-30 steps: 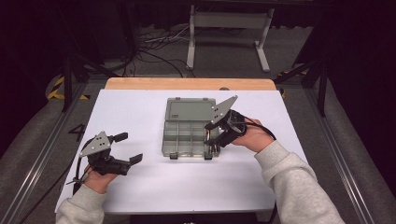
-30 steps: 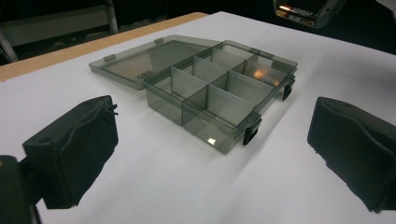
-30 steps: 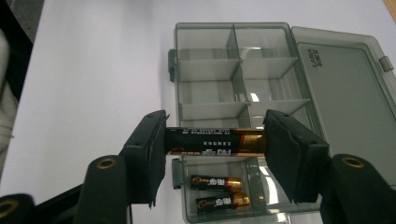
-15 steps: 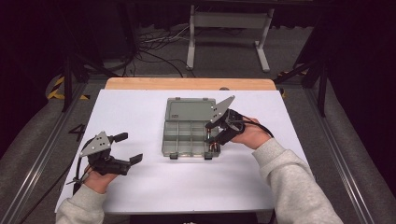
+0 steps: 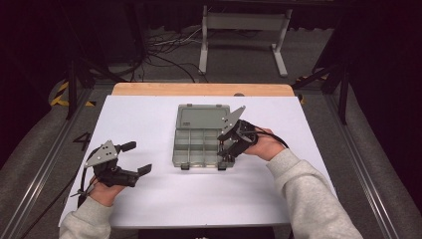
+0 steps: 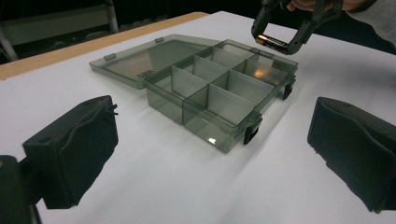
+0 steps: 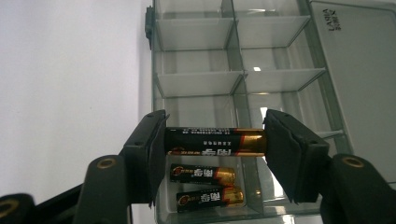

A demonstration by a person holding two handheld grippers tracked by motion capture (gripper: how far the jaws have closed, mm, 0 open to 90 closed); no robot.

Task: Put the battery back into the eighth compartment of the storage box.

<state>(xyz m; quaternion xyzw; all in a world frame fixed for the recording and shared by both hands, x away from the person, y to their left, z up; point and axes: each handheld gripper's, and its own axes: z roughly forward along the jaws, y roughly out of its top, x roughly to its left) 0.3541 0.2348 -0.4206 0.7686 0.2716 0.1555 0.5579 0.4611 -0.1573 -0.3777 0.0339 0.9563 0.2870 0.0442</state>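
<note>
A clear grey compartment box [image 5: 196, 149] lies open on the white table, its lid [image 5: 201, 115] folded flat on the far side. My right gripper [image 5: 226, 149] hangs over the box's near right corner, shut on a black and gold battery [image 7: 205, 140] held end to end between the pads. Below it, two more batteries [image 7: 202, 173] lie side by side in one compartment. In the left gripper view the same battery [image 6: 272, 43] sits in the right gripper [image 6: 278, 42] above the box [image 6: 205, 84]. My left gripper [image 5: 139, 158] rests open near the table's left front, holding nothing.
The other compartments [image 7: 201, 56] hold nothing. A wooden strip [image 5: 199, 89] runs along the table's far edge. Beyond it stand a white metal frame [image 5: 244, 30] and floor cables [image 5: 159, 55]. Bare white tabletop [image 5: 199, 199] lies between the box and the front edge.
My right gripper has sunk a little toward the box with the battery still in it. The left gripper has stayed where it was.
</note>
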